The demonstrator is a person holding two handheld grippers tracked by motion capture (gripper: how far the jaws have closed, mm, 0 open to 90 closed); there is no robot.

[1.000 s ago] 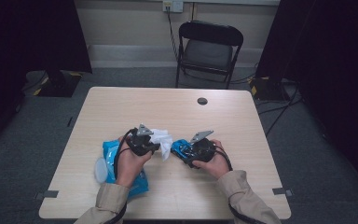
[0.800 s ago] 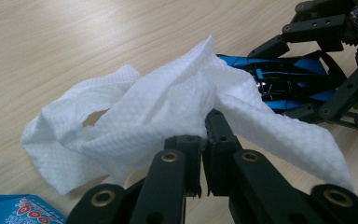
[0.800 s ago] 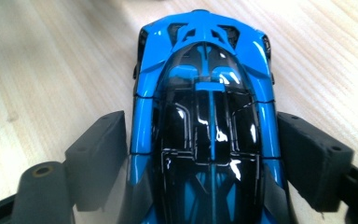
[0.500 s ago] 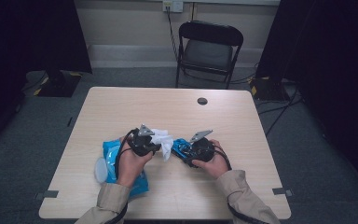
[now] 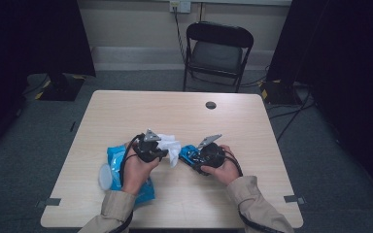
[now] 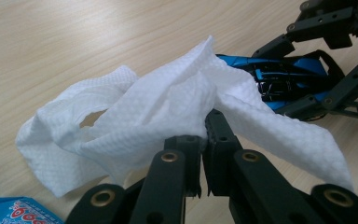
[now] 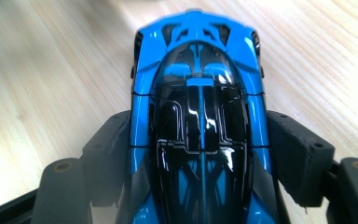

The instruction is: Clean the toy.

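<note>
Wiping a toy car, wipe poised.
Left gripper clenched on wipe; right gripper, just closing, clamped car between both pads. Next, by judgement: wipe onto car roof.

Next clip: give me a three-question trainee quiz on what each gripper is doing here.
1. True or false: the left gripper is shut on the white wipe.
2. What sits between the jaws of the right gripper? A) blue toy car B) wipe packet C) nothing
3. Fill in: the blue wipe packet lies under the person's ____ hand.

Key: 1 true. 2 A, the blue toy car; the jaws have just been closing on it. 3 left.
</note>
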